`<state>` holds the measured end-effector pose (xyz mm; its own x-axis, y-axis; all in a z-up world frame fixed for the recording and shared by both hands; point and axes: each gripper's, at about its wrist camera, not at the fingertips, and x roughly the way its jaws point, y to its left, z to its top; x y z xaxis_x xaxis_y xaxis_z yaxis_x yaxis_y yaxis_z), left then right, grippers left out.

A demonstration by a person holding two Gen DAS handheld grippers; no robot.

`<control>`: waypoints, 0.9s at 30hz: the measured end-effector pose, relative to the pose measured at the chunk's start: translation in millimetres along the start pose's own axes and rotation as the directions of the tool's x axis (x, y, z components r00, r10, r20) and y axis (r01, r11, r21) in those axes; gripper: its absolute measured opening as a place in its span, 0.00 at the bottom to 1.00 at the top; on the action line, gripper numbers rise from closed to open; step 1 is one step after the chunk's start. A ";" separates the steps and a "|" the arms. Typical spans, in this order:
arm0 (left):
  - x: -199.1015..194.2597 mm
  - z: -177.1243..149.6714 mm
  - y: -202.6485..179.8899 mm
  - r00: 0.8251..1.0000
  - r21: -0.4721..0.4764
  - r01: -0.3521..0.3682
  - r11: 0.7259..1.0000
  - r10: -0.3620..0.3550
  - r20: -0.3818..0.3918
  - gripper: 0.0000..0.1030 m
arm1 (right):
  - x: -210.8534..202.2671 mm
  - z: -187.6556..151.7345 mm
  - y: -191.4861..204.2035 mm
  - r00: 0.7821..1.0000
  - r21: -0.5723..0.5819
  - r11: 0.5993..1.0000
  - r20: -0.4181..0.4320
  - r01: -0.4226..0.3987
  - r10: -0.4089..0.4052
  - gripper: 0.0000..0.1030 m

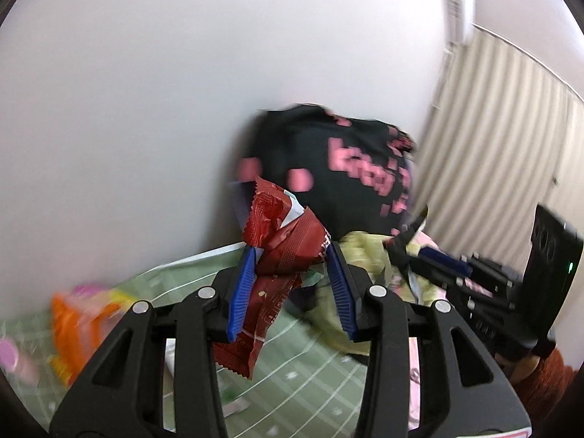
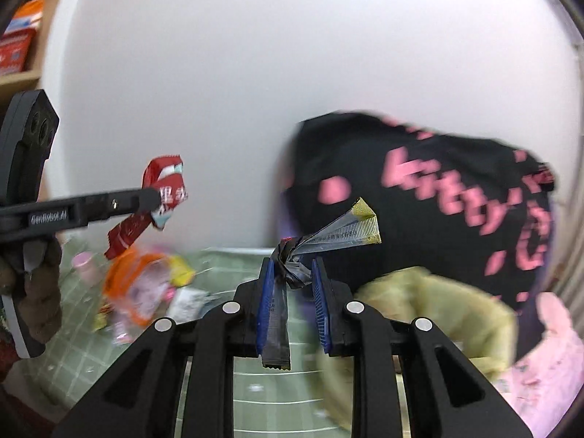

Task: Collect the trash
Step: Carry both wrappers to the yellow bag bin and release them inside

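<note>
I see my left gripper (image 1: 294, 277) closed on a crumpled red wrapper (image 1: 281, 244), its blue pads (image 1: 241, 292) pressing both sides. The wrapper's lower end hangs below the pads. Behind it stands a black bag with pink lettering (image 1: 339, 168) against a white wall (image 1: 146, 109). Below lies a green sheet with white lines (image 1: 292, 372). A yellow-green cloth (image 1: 365, 255) sits beside the bag. At right, my right gripper (image 1: 412, 244) holds a dark wrapper (image 1: 408, 235). At left, blurred orange and pink packaging (image 1: 80, 321) rests on the sheet. A ribbed curtain (image 1: 492, 127) hangs at right.
</note>
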<state>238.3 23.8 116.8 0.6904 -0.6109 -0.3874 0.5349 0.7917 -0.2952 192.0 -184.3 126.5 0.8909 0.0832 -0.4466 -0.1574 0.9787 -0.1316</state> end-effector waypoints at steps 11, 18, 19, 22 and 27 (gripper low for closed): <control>75.8 11.7 -90.6 0.983 0.134 0.168 0.977 -0.154 -0.104 0.37 | -45.0 -7.6 -106.3 0.976 0.149 0.965 0.006 0.216 -0.219 0.20; 123.9 16.2 -110.2 0.960 0.086 0.243 0.966 -0.226 -0.168 0.37 | -44.1 -18.2 -145.7 0.968 0.192 0.950 -0.003 0.248 -0.252 0.20; 132.1 15.7 -113.9 0.954 0.080 0.256 0.963 -0.238 -0.180 0.37 | -42.9 -20.5 -152.7 0.966 0.198 0.947 -0.007 0.253 -0.257 0.20; 160.2 13.2 -125.1 0.932 0.055 0.301 0.952 -0.282 -0.226 0.37 | -41.4 -26.6 -171.8 0.962 0.216 0.939 -0.019 0.269 -0.271 0.20; 225.2 -7.7 -149.2 0.856 0.024 0.382 0.924 -0.344 -0.386 0.37 | -38.9 -35.3 -198.5 0.959 0.240 0.929 -0.037 0.280 -0.280 0.20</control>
<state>310.2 -231.8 66.9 0.2193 -0.7937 -0.5675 0.7696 0.4982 -0.3993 173.5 -388.4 138.7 0.8831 -0.2011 -0.4239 0.2060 0.9779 -0.0348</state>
